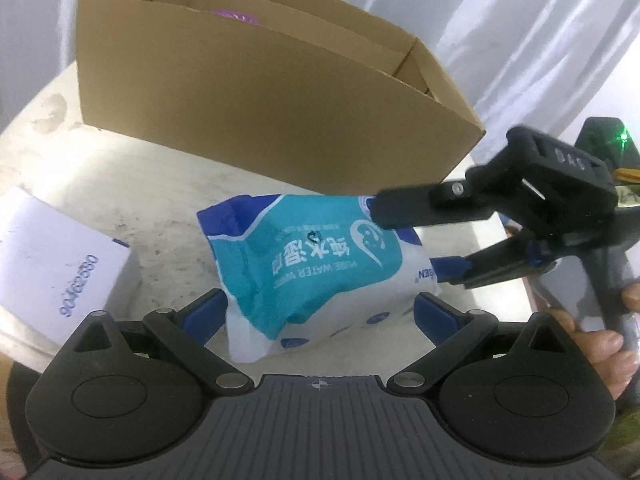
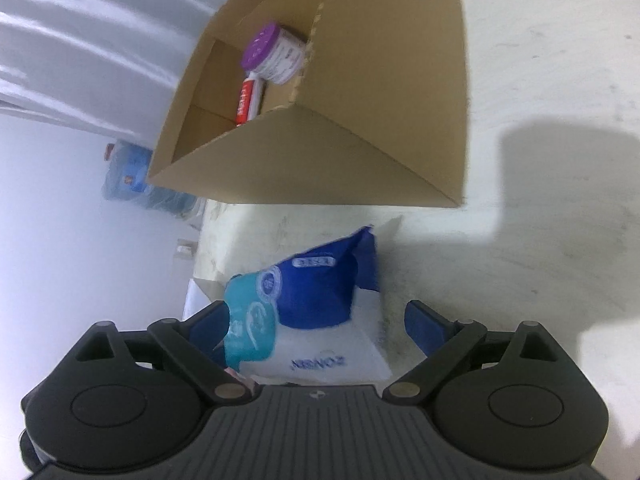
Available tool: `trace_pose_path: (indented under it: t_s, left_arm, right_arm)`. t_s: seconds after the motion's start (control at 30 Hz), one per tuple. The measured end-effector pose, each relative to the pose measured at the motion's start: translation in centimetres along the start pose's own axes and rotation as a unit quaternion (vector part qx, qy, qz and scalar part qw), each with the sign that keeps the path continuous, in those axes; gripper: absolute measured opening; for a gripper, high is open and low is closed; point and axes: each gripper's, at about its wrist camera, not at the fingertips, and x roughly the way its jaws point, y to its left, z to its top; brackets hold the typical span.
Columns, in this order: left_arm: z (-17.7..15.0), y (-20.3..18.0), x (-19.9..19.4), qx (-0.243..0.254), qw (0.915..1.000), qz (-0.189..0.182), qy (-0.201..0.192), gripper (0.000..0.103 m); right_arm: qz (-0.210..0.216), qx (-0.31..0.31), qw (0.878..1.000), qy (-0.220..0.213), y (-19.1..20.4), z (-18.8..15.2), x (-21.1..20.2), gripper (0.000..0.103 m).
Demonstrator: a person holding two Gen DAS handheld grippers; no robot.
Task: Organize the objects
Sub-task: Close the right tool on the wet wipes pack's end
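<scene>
An open cardboard box (image 1: 260, 92) stands on the pale mottled surface (image 1: 152, 200). Before it lies a soft, crinkled wipes pack (image 1: 308, 264), flanked by both spread hand-held grippers: left (image 1: 320, 312), right (image 2: 316, 320) angled sideways.

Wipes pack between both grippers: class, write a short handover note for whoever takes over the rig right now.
Left gripper: open, jaws either side of the wipes pack, not clamped.
Right gripper: open, jaws around the pack's other end.
The pack lies on the table in front of the carton.
Done: a purple-lidded tub and a red tube are already in the carton.
Left: grasp the pack and put it in the carton; a white box also sits outside, left of the pack.
</scene>
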Motion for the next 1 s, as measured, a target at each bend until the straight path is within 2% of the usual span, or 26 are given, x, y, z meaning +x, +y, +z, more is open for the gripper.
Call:
trace_pose_path:
  t_s: [0.17, 0.3, 0.57, 1.0]
  left_arm:
    - [0.3, -0.8, 0.0, 0.011, 0.9998, -0.016, -0.002, 0.100]
    - [0.0, -1.7, -0.1, 0.021, 0.9997, -0.013, 0.001, 0.100]
    - [-1.0, -2.9, -0.3, 0.033, 0.9993, -0.016, 0.008, 0.100]
    - [-0.9, -2.0, 1.0, 0.052, 0.9984, -0.012, 0.018, 0.100]
  right_arm:
    - [0.008, -0.009, 1.000, 0.016, 0.7, 0.2, 0.9, 0.100]
    - [-0.008, -0.034, 0.999, 0.018, 1.5, -0.1, 0.9, 0.101]
    - [-0.012, -0.054, 0.998, 0.022, 1.7, -0.4, 0.8, 0.103]
    - [0.017, -0.063, 0.998, 0.003, 0.9, -0.9, 0.2, 0.103]
